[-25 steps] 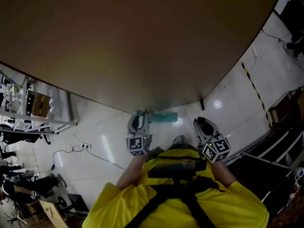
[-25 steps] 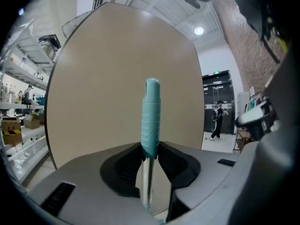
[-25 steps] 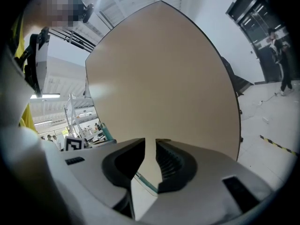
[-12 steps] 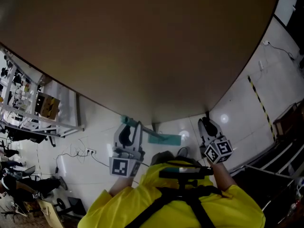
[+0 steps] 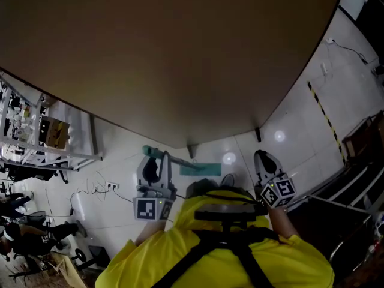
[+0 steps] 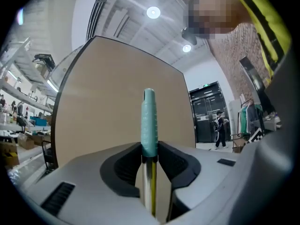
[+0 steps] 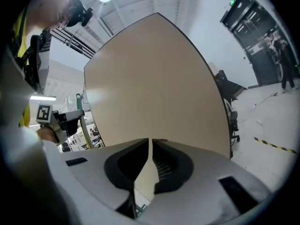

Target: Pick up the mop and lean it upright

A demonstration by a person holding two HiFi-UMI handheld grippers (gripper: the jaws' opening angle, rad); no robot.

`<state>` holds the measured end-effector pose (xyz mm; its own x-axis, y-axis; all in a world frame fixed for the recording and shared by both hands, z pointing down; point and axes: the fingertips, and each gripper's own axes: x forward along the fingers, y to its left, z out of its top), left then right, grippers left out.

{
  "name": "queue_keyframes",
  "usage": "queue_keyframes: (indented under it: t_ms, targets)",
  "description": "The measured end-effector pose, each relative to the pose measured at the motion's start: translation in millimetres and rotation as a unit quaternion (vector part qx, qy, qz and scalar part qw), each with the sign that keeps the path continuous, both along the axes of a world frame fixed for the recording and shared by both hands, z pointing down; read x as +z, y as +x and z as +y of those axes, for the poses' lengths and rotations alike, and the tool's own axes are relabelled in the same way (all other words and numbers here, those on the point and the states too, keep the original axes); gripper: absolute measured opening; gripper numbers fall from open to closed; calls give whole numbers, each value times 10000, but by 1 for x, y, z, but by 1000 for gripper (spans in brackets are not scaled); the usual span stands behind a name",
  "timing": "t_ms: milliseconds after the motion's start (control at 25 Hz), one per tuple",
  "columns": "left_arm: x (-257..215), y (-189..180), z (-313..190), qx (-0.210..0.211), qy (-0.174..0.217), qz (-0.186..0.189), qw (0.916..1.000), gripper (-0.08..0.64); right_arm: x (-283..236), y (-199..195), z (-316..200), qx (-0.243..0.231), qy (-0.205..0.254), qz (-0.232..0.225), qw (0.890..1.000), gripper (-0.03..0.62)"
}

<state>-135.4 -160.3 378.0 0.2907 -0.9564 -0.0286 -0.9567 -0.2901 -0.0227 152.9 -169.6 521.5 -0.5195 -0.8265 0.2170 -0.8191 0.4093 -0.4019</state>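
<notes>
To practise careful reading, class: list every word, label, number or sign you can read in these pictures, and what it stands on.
No text is readable.
Green sign by the door: too small.
Print on the shelf box: blurred.
Marker cubes: square patterns, no letters.

Head view: dim, edges fisheye-bent; desk a dark, flat brown mass; two lamp glints on glossy floor. Gripper views: brighter, lit by round ceiling lamps; black vignetted corners; nearest parts soft-focused.
</notes>
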Motion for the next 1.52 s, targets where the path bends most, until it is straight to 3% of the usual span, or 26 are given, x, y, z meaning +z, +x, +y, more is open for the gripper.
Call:
queue_keyframes:
  t_ms: [120,360,520,880,1200,1520]
  targets:
    - [34,-5,-2,-85,-354,69,9993,112,12,4,5,48,-138,-24,9999,32]
    - [115,-5,-24,-181,-594,46,9981,112,22,0,13,-62,-214,48,9997,32]
    - [176,-5,-57,-285,-1102,140,9934,112,18,-6,10,-54,-208,5,9998,32]
    - [274,-10,-131,-550,-1862,125,9809,110,28,-7,22,-3,-308,61,9995,32]
    - [295,-8,-186,-619,-1958,53,9787,109,46,-7,17,0,-583,92,9983,32]
    - [299,-11,-204,-1016,-2414,18,9651,114,43,-32,7,-337,-507,-37,9981,32]
